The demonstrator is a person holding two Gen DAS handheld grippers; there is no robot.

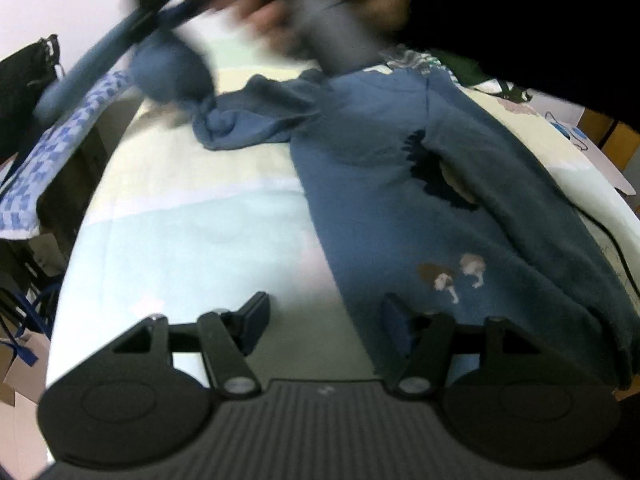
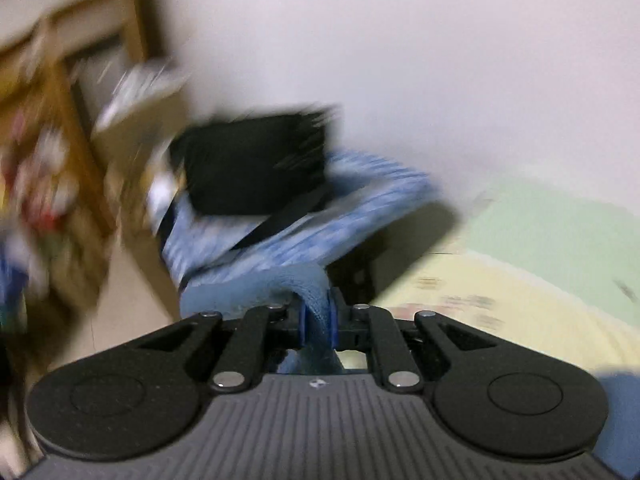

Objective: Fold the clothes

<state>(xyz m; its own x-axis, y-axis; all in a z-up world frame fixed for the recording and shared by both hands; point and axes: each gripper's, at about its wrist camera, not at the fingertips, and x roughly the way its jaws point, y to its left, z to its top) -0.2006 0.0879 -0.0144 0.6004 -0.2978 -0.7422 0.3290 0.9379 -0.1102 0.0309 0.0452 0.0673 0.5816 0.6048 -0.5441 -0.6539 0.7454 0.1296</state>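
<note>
My blue knitted sweater with a dark animal motif on its chest (image 1: 384, 184) lies spread lengthwise on the bed with the pale green, yellow and white sheet (image 1: 200, 224), its body mostly flat, one sleeve lying along its side toward the hem and the other sleeve (image 1: 256, 120) pulled out sideways and lifted off the bed. My right claw (image 2: 318, 320) is clamped on a thick fold of that blue knit, which bulges up between the two blue pads; in the left wrist view the lifted cloth and the hand above it are too blurred to make out in detail. My left claw (image 1: 324, 320) hangs over the hem end with its fingers wide apart and nothing between them, one finger over bare sheet and the other over the sweater's edge. I judge the knit to be soft, limp and fairly light: it sags and bunches wherever it is not held, so it will not keep a crease by itself. It looks fuzzy, not slick, so a pinch should hold, though a thin bite may stretch the weave. The best holds seem to be doubled or ribbed edges: the cuff, the shoulder seam, the hem corner nearest my left claw.
</note>
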